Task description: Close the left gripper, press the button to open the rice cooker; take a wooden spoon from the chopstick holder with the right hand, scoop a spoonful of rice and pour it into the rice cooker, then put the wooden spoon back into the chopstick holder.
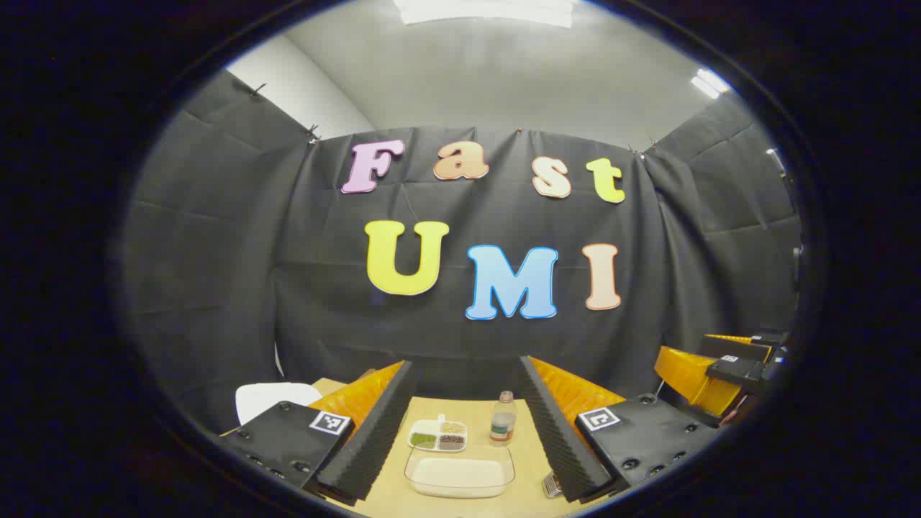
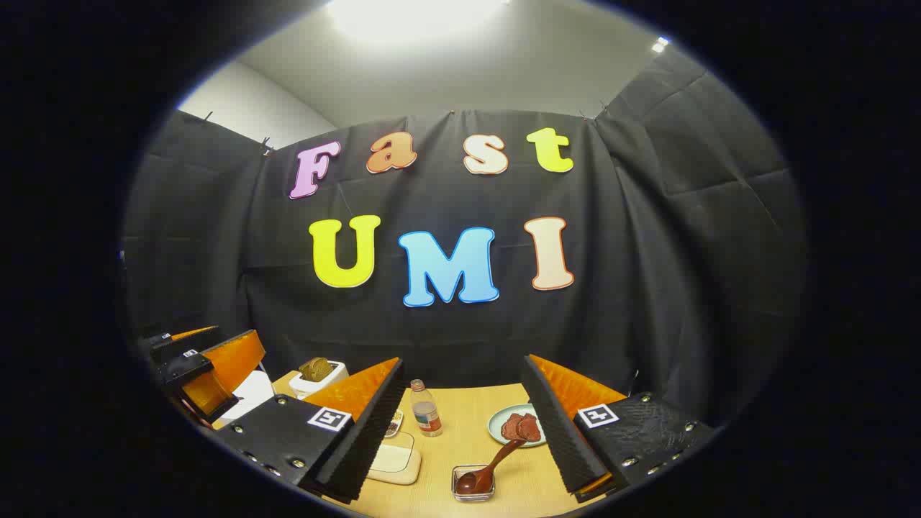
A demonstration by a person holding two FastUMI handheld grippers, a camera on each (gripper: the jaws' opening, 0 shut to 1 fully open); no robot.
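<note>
Right gripper view, tongs open, bottle label unreadable

A wooden table is sitting under me. It is holding a clear box of rice, a small bottle, a snack tray and a plate.

A black cloth wall hangs in loose folds across the back of the booth and wraps around both sides, pinned along its top edge with small clips. Above it rises a plain pale wall that meets a grey-white ceiling. Bright ceiling light panels glare overhead, with a smaller lamp toward the right corner. Below stands a light wooden table pushed against the cloth.
</note>
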